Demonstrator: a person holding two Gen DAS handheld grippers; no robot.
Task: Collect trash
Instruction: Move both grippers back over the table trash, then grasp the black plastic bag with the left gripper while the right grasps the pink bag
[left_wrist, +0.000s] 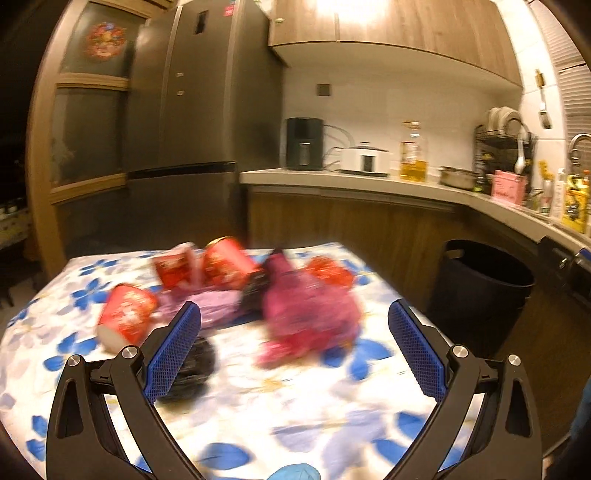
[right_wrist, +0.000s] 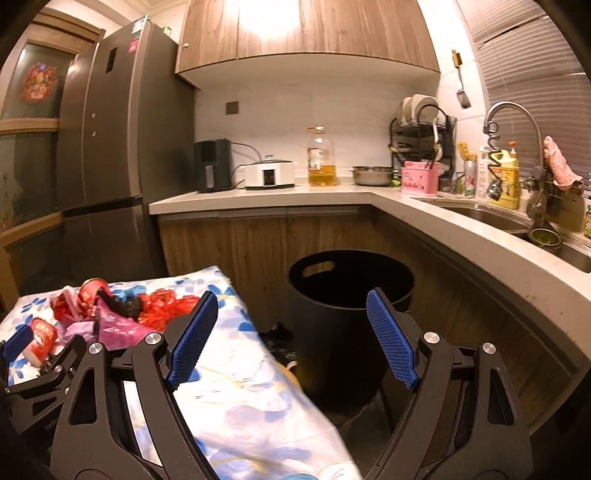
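My left gripper (left_wrist: 293, 325) has its blue fingers spread wide with nothing between them, over the flowered tablecloth (left_wrist: 258, 398), and my right gripper (right_wrist: 291, 317) is likewise spread and empty, past the table's edge. Just beyond the left fingers lies the trash: a pink bag (left_wrist: 314, 314), red paper cups (left_wrist: 127, 314) and a black crumpled scrap (left_wrist: 195, 369). Farther right, on the floor by the counter cabinets (right_wrist: 236, 251), stands the black bin (right_wrist: 351, 295).
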